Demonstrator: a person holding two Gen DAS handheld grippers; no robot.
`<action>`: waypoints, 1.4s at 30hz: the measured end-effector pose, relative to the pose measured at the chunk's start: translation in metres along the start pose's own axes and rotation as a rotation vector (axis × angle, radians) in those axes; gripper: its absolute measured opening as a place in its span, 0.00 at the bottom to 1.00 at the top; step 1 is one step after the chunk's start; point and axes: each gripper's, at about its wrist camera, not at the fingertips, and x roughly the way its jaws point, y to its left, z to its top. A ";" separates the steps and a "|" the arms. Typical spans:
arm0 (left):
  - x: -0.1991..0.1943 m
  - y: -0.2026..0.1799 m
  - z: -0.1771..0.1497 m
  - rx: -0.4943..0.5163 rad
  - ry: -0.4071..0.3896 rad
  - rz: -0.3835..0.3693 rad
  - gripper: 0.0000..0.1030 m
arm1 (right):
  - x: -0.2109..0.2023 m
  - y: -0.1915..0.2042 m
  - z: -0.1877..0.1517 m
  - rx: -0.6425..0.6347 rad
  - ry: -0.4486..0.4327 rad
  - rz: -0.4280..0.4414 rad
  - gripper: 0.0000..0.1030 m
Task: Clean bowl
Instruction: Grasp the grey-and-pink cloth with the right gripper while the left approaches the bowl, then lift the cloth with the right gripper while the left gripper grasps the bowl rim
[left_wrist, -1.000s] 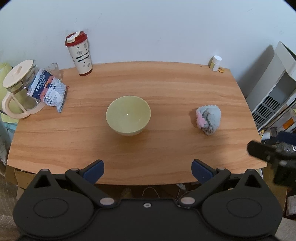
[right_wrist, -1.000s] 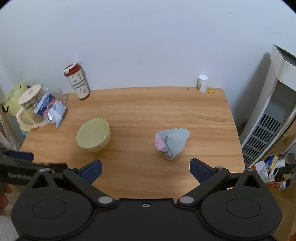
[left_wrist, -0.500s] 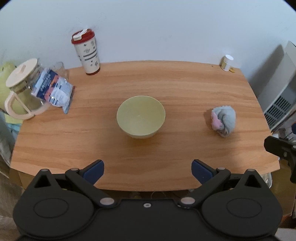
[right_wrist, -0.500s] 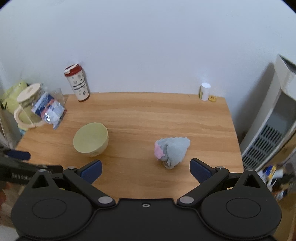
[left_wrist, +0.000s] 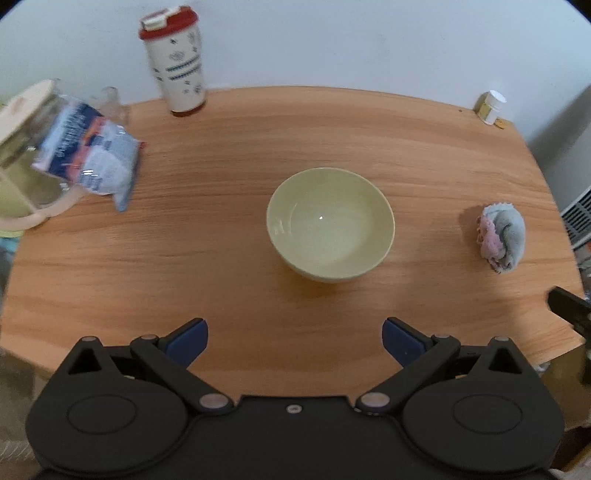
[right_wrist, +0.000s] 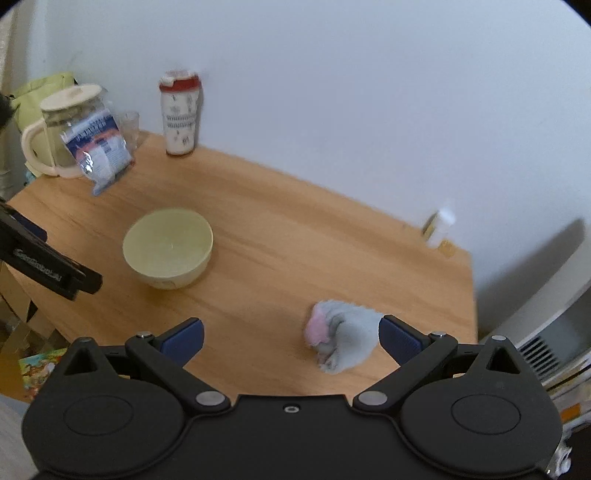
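Left wrist view: pale green bowl sits empty on the table; left gripper and right gripper both gape wide, holding nothing.

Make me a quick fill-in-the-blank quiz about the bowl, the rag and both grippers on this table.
1. The green bowl stands upright and holds ____.
2. The crumpled rag lies on the ____.
3. The left gripper and the right gripper both have fingers spread ____.
4. The tumbler by the wall has a ____ lid.

Missing words: nothing; table; open; red

Empty pale-green bowl upright, mid-table; cloth apart.
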 end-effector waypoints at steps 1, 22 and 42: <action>0.009 0.007 0.005 0.004 0.014 -0.015 0.99 | 0.011 -0.002 0.001 0.013 0.018 0.004 0.99; 0.083 0.043 0.049 0.212 0.007 -0.110 0.99 | 0.143 -0.030 -0.001 0.183 0.337 -0.074 0.71; 0.104 0.025 0.063 0.105 0.083 -0.074 1.00 | 0.181 -0.062 -0.004 0.126 0.283 0.015 0.66</action>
